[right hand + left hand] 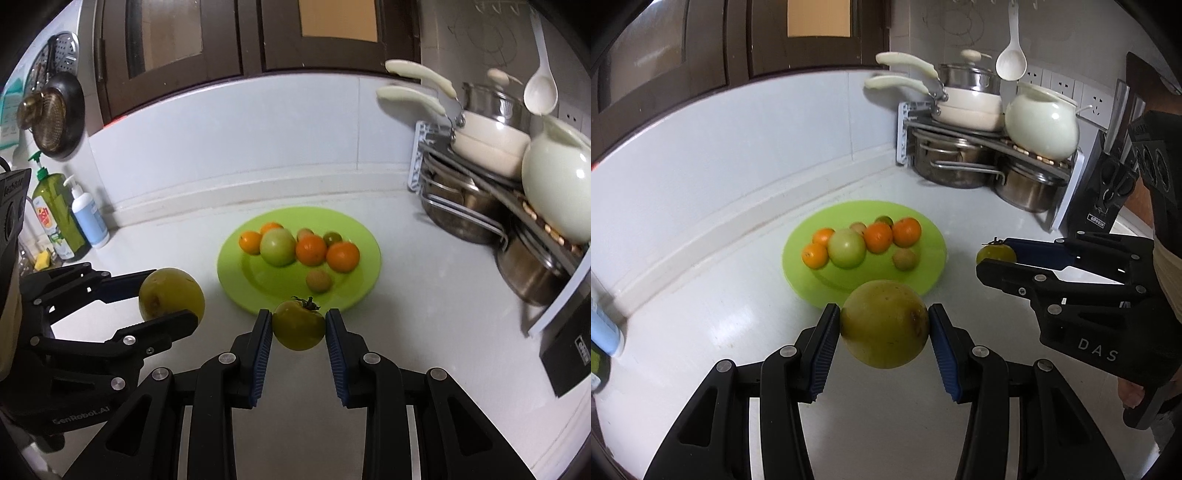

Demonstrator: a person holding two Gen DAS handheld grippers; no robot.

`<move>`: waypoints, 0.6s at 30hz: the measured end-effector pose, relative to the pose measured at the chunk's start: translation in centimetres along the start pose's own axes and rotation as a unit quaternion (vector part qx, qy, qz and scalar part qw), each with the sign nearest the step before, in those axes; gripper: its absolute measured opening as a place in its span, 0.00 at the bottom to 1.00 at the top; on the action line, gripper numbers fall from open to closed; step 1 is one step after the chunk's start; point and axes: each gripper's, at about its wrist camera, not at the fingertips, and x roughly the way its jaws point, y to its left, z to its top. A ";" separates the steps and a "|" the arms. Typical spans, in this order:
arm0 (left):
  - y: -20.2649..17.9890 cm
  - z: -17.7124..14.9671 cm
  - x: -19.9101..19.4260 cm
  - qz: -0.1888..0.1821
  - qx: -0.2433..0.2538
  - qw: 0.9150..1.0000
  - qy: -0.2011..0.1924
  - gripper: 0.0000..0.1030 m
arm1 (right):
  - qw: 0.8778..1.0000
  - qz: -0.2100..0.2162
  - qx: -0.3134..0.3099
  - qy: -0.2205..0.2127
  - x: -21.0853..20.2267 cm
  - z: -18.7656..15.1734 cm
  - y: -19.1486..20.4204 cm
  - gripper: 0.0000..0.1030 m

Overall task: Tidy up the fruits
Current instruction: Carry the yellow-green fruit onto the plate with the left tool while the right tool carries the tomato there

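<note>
My left gripper point(884, 325) clamps a round yellow-green fruit point(884, 323) above the worktop point(701, 332); my right gripper point(299, 326) pinches a small green tomato point(298, 325). Ahead, a green plate point(354, 291) holds 8 fruits.

Both wrist views look down, sharing the green plate point(812, 295).

Left gripper point(884, 325): matte black linkage arms, silver round rivets, blue ribbed pads point(823, 350), white "GenRobot.AI" lettering on the body
Right gripper point(299, 326): same black build, silver rivets, blue ribbed pads point(338, 363), white "DAS" lettering; beige wrapping beside its body
</note>
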 end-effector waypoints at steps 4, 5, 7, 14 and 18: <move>0.7 0.8 0.2 0.005 0.004 1.000 -0.007 0.47 | 1.000 -0.001 -0.004 -0.007 0.3 1.1 0.4 0.30; 0.9 1.1 0.3 0.006 0.004 1.000 -0.008 0.47 | 1.000 -0.002 -0.004 -0.008 0.4 1.3 0.5 0.30; 1.3 1.5 0.6 0.007 0.004 1.000 -0.010 0.47 | 1.000 -0.001 -0.005 -0.009 0.7 1.8 0.6 0.30; 2.8 3.2 2.1 0.008 -0.003 1.000 -0.012 0.47 | 1.000 -0.002 -0.008 -0.013 2.0 3.6 1.0 0.30; 3.0 4.3 3.0 0.012 0.001 1.000 -0.013 0.47 | 1.000 -0.003 -0.011 -0.014 2.9 4.6 1.0 0.30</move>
